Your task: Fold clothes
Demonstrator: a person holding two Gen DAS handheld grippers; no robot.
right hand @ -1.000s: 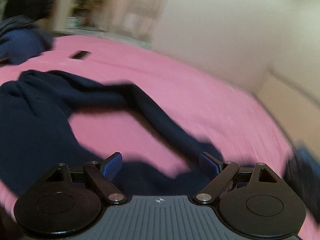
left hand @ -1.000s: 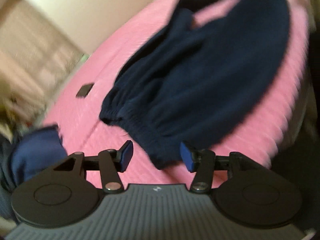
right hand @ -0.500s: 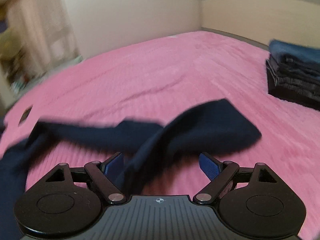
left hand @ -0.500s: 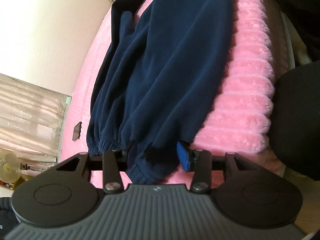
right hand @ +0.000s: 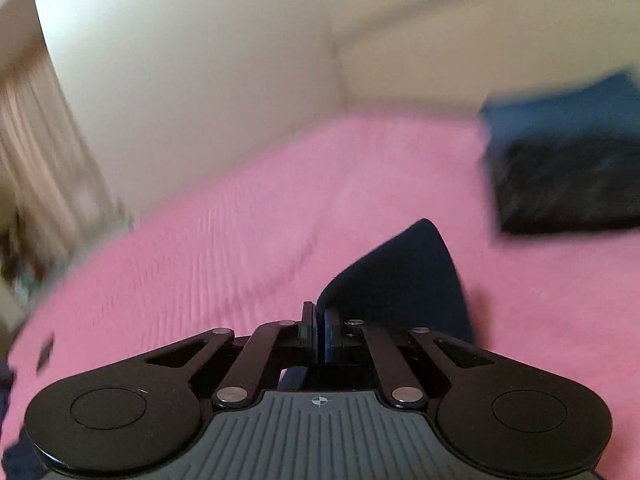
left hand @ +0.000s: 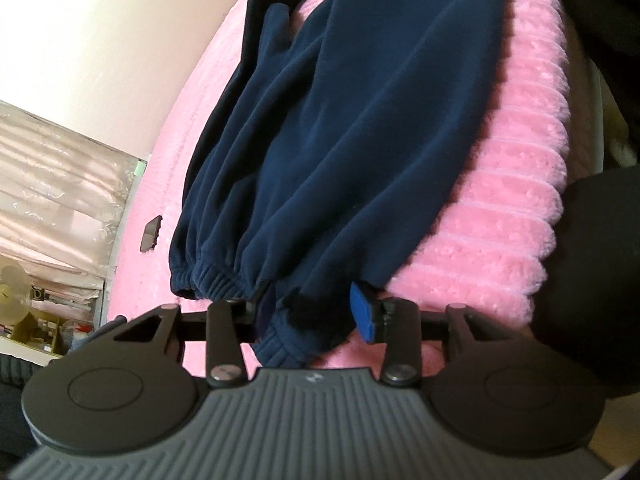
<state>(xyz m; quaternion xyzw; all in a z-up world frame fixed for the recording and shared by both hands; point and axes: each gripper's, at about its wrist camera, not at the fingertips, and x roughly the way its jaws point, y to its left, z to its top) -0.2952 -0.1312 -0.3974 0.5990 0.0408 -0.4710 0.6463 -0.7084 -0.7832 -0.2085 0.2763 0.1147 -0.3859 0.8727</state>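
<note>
Left wrist view: we saw our left gripper (left hand: 316, 312) at the near edge of a pink ribbed blanket (left hand: 516, 184), its jaws closing with the ribbed waistband of the navy sweatpants (left hand: 360, 120) bunched between them. The right pad stood just beside the fabric, and we could not tell whether the left pad pressed on it. The pants stretched away ahead of the jaws. A small dark object (left hand: 151, 233) lay left of them.

In the right wrist view, our right gripper (right hand: 320, 338) was clamped closed on a navy fold rising just beyond the jaws. A folded clothes stack (right hand: 568, 168), blurred, sat ahead to the right. We saw no containers.
</note>
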